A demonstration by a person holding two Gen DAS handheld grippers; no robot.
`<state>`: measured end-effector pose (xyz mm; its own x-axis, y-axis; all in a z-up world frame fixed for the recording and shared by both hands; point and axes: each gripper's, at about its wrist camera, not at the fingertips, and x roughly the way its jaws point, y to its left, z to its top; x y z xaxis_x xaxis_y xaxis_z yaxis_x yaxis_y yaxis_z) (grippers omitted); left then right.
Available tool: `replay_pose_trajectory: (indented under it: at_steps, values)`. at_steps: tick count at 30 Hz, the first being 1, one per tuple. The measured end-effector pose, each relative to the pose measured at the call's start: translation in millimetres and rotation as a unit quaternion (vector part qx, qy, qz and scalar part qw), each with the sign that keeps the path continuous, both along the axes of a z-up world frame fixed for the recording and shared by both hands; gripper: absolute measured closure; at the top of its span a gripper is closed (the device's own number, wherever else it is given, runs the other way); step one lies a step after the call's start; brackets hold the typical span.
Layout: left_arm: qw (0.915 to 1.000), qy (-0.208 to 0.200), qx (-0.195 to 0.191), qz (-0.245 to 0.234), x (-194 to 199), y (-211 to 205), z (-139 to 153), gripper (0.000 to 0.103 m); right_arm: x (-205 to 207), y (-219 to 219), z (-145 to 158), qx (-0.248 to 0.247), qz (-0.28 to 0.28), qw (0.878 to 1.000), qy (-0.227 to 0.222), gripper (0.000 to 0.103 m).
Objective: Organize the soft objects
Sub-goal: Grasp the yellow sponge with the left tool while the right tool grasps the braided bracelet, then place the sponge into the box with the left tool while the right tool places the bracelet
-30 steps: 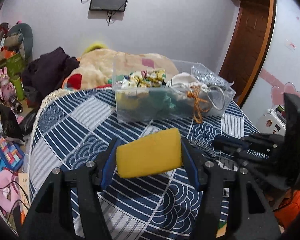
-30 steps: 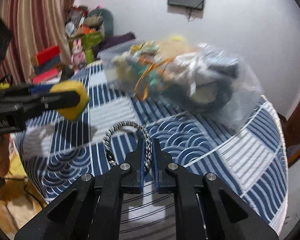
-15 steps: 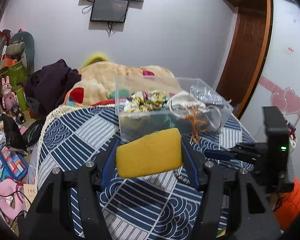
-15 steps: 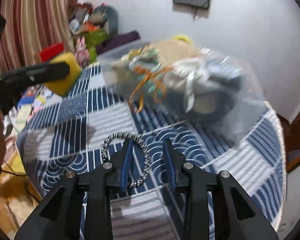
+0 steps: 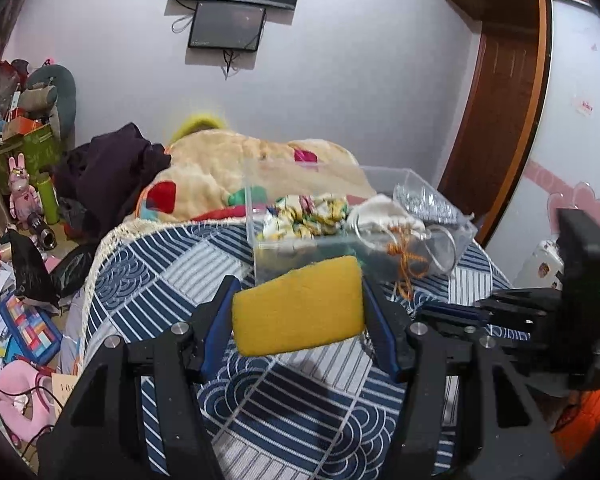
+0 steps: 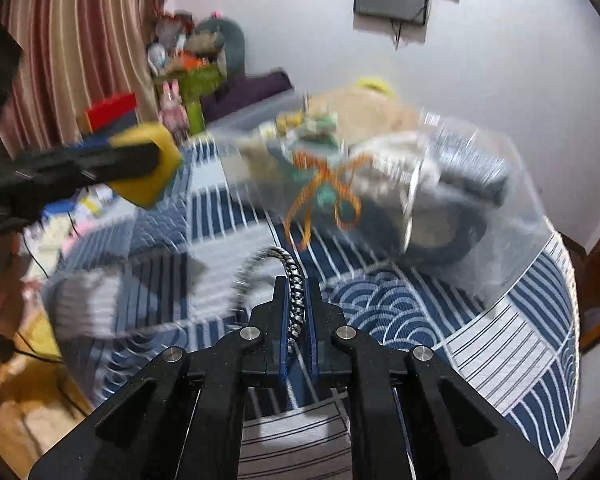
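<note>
Half a second ago your right gripper point(image 6: 296, 304) had its fingers spread around the braided hair tie point(image 6: 294, 280); now they are clenched on it, with the loop sticking up and forward between them, blurred at its far side.

Largest first: your desk point(image 5: 160, 264), covered in a blue and white patterned cloth, carries the clear plastic box point(image 5: 260, 216) toward its far side. That box holds a floral scrunchie point(image 5: 304, 216), a white pouch point(image 5: 380, 216), a silvery item point(image 5: 424, 204) and an orange cord point(image 5: 408, 256) that hangs down its front wall. In the right wrist view the box is smeared with motion.

Your left gripper point(image 5: 298, 312) is grasping the yellow sponge point(image 5: 298, 312) by its two short ends, holding it above the desk just in front of the box. The right gripper point(image 5: 500, 308) shows at the right of the left wrist view, low over the desk and close beside the sponge.
</note>
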<state>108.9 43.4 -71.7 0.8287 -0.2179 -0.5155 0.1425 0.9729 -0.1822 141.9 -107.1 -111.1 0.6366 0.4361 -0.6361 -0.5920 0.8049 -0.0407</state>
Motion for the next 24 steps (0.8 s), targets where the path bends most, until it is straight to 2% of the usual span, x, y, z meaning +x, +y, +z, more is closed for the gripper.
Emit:
replay_pose_trajectory:
  at_steps: [4,8,11,18,21,24]
  values:
    - [0.9997,-0.022,-0.001,0.006,5,0,14,0.043,-9,-4,29,0.025,-0.001,0.999,-0.047,0.096]
    - [0.9991,-0.041,0.004,0.010,13,-4,25,0.043,-2,-9,53,0.050,-0.008,0.996,-0.075,0.096]
    - [0.9990,-0.042,0.001,0.011,18,-4,26,0.043,4,-10,43,0.035,-0.007,0.998,-0.053,0.096]
    - [0.9999,-0.015,-0.003,0.008,21,-5,6,0.043,19,-5,-26,-0.056,0.011,0.998,0.041,0.093]
    - [1.0000,-0.003,0.000,0.005,20,-7,-3,0.043,36,-2,-39,-0.059,0.008,0.996,0.071,0.093]
    - [1.0000,0.002,0.007,0.003,18,-9,-8,0.043,42,-1,-39,-0.055,0.015,0.996,0.073,0.093]
